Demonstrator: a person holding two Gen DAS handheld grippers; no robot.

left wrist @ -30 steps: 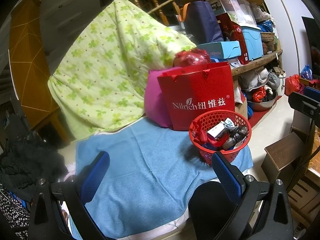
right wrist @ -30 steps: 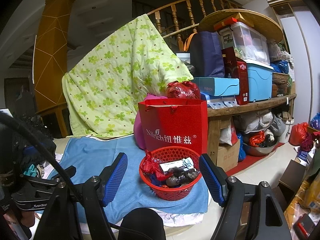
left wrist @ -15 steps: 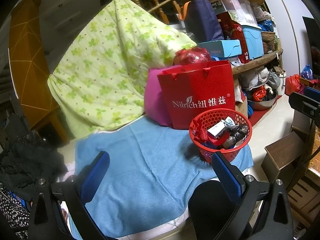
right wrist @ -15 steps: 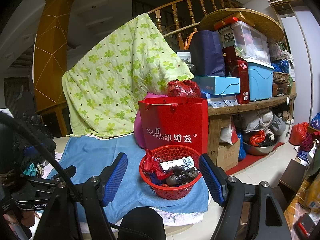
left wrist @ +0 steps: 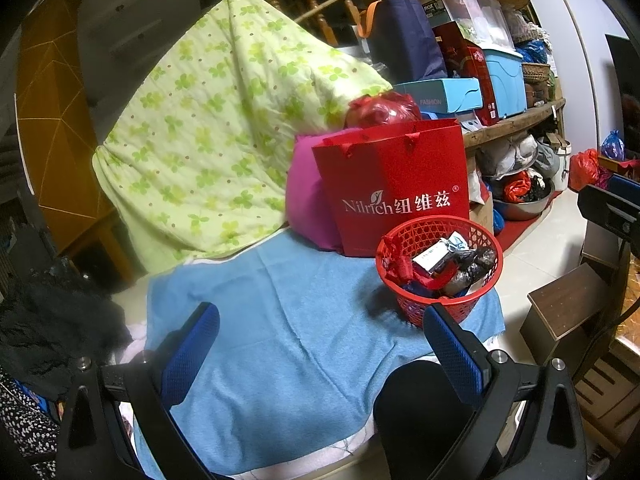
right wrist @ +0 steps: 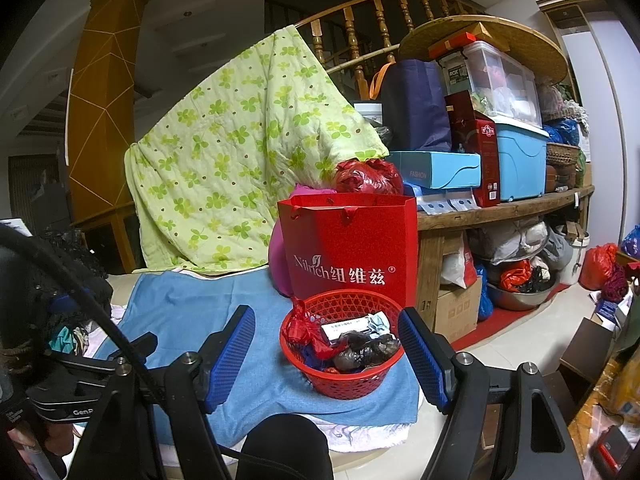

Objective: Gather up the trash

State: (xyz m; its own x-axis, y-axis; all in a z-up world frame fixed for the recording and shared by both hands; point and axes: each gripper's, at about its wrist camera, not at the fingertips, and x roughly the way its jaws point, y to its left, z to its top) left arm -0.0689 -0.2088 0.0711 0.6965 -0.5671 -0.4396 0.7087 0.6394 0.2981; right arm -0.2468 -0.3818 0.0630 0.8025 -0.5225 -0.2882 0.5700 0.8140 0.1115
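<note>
A red mesh basket (left wrist: pixel 476 307) (right wrist: pixel 344 382) stands on the blue towel (left wrist: pixel 280 320) (right wrist: pixel 180 300) near its right corner. It holds trash: red wrappers (right wrist: pixel 304 328), a white packet (left wrist: pixel 434 256) and dark crumpled wrappers (right wrist: pixel 368 350). My left gripper (left wrist: pixel 320 352) is open and empty, low over the towel, left of the basket. My right gripper (right wrist: pixel 326 360) is open and empty, its blue pads either side of the basket as seen from behind it. The left gripper also shows at the left edge of the right wrist view (right wrist: pixel 80 380).
A red paper bag (left wrist: pixel 396 184) (right wrist: pixel 352 248) stands right behind the basket, with a pink cushion (left wrist: pixel 308 204) beside it. A green quilt (left wrist: pixel 224 120) hangs behind. A cluttered wooden shelf (right wrist: pixel 500 208) is at right; small wooden boxes (left wrist: pixel 568 316) sit on the floor.
The left wrist view has shifted very slightly, the scene sliding a little upward. The right gripper has not visibly moved. Both stay open.
</note>
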